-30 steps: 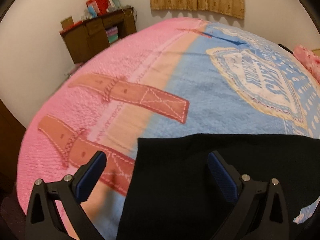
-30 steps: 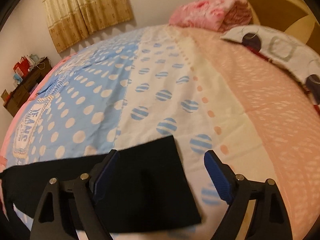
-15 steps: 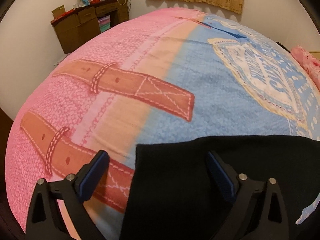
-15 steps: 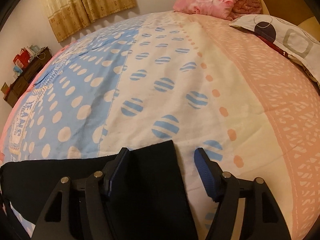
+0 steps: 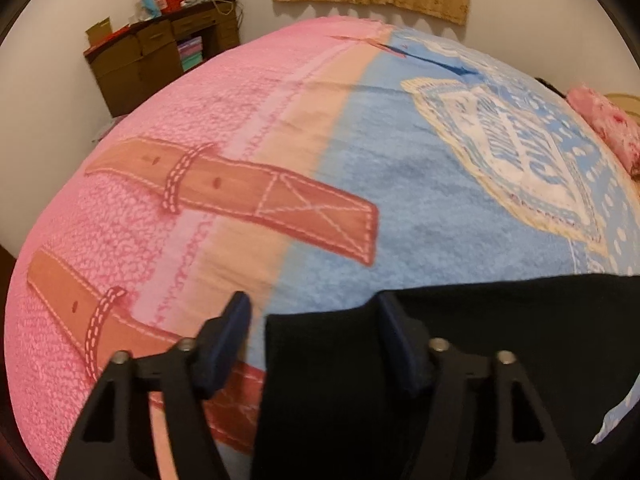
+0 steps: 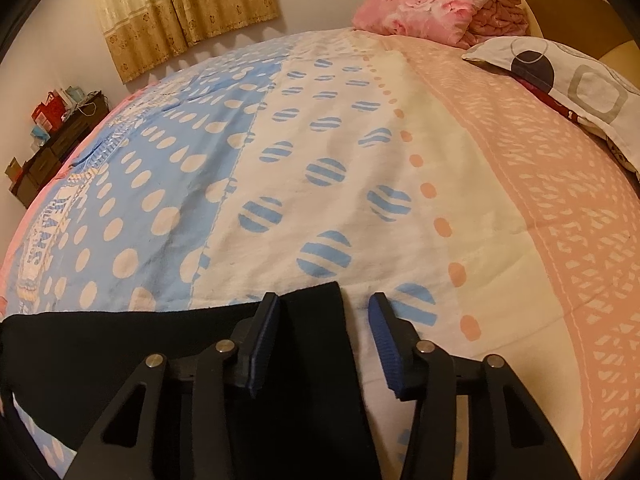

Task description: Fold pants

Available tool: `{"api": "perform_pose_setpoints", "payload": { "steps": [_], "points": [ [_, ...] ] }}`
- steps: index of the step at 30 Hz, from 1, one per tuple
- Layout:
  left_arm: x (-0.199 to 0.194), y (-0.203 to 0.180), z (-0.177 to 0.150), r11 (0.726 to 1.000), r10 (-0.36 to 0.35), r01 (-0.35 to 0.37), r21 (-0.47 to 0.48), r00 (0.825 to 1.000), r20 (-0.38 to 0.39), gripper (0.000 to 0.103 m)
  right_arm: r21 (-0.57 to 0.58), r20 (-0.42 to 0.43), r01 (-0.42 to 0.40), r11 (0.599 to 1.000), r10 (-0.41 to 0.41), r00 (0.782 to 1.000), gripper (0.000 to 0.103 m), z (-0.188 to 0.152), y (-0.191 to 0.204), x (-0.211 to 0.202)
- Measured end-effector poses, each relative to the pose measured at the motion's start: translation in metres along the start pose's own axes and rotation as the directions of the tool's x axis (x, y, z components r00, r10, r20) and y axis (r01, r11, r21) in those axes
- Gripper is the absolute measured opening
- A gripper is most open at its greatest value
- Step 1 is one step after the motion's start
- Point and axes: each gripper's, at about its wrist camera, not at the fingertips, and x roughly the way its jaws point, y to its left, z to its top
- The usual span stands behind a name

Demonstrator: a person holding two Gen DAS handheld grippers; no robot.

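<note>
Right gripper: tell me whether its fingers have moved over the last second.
Yes. The right gripper has narrowed its jaws and now straddles the right edge of the pants, its right finger nearer the pants than before; a gap is left, so it is not shut.

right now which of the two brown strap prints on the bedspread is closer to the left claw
The lower strap print, on the pink side: its end runs under the left claw, beside the black pants. The upper strap print lies farther up the bedspread.

L gripper (image 5: 314, 334), R gripper (image 6: 324, 336): black frames; blue pads; silver screws.
</note>
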Motion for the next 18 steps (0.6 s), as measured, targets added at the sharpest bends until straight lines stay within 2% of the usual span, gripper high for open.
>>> {"api": "perform_pose_setpoints", "payload": {
  "steps": [1, 3, 4, 6, 9, 14, 18],
  "points": [
    [-0.001, -0.003, 0.000, 1.000, -0.002, 0.002, 0.012, 1.000, 0.005, 0.049, 0.003, 0.004, -0.001, 1.000, 0.001, 1.000, 0.041, 0.000, 0.000, 0.000],
    [-0.003, -0.005, 0.000, 1.000, -0.008, 0.008, 0.021, 1.000, 0.013, 0.041, 0.006, 0.009, -0.008, 1.000, 0.008, 1.000, 0.028, 0.000, 0.000, -0.001],
    [-0.005, -0.005, 0.000, 1.000, -0.011, 0.011, 0.020, 1.000, 0.018, 0.028, 0.004, 0.011, -0.014, 1.000, 0.014, 1.000, 0.025, 0.001, 0.000, -0.001],
    [-0.007, -0.006, 0.001, 0.999, -0.050, 0.049, 0.018, 0.999, 0.023, 0.017, -0.008, 0.013, -0.014, 1.000, 0.014, 1.000, 0.016, 0.000, 0.004, -0.002],
    [-0.015, -0.008, 0.000, 0.999, -0.048, 0.047, 0.026, 0.998, 0.046, 0.014, -0.019, 0.015, -0.017, 1.000, 0.017, 1.000, 0.009, 0.000, 0.009, -0.006],
    [-0.045, -0.001, 0.002, 0.996, -0.090, 0.090, 0.008, 0.989, 0.114, 0.013, -0.019, 0.051, -0.026, 0.999, 0.027, 0.998, 0.008, 0.000, 0.011, -0.027],
    [-0.077, 0.008, -0.002, 0.991, -0.132, 0.136, -0.012, 0.977, 0.168, 0.013, -0.022, 0.114, -0.049, 0.999, 0.051, 0.992, 0.008, -0.002, 0.010, -0.063]
  ]
}}
